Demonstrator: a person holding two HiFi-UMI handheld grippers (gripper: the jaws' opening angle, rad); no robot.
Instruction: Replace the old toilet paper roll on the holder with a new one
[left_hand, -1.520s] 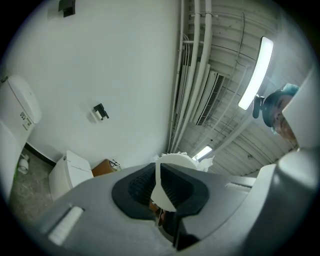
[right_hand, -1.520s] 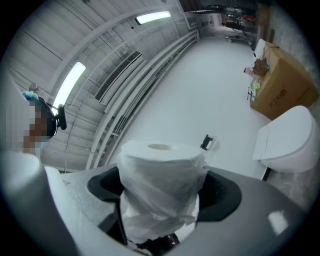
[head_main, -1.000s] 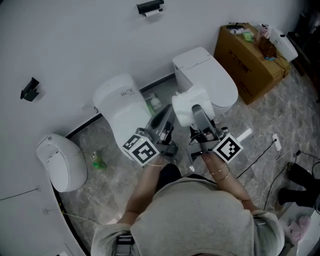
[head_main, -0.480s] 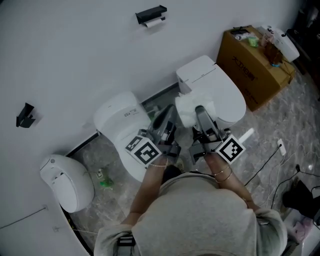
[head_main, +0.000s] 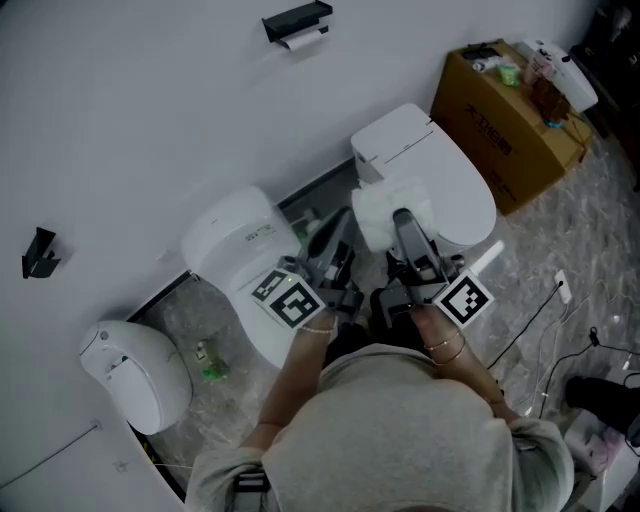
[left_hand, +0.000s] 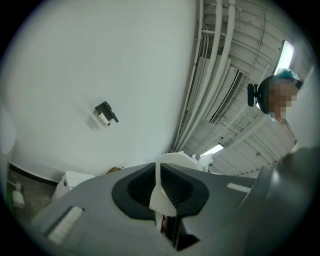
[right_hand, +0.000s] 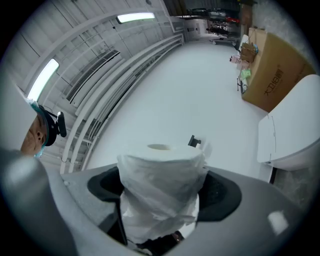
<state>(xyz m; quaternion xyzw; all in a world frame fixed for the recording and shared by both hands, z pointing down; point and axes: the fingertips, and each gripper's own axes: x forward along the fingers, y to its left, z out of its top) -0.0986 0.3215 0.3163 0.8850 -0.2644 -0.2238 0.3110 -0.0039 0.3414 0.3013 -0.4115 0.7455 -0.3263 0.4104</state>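
Observation:
A new white toilet roll (head_main: 382, 208), loosely wrapped, sits between the jaws of my right gripper (head_main: 402, 228); it fills the middle of the right gripper view as the roll (right_hand: 161, 184). My left gripper (head_main: 328, 240) is beside it, shut on a thin white sheet (left_hand: 161, 194) that hangs off the roll. The black holder (head_main: 296, 22) with the old roll is high on the white wall, far from both grippers. It shows small as the holder (left_hand: 106, 113) in the left gripper view and as the holder (right_hand: 194, 141) just behind the new roll.
Three white toilets stand along the wall: one (head_main: 440, 180) under my right gripper, one (head_main: 235, 250) under my left, one (head_main: 135, 365) at the lower left. A cardboard box (head_main: 500, 115) with small items is at the right. Cables lie on the marble floor (head_main: 560, 290).
Both grippers and the roll have travelled across the room with the person; toilets and box have shifted in the head view. Both grips look the same.

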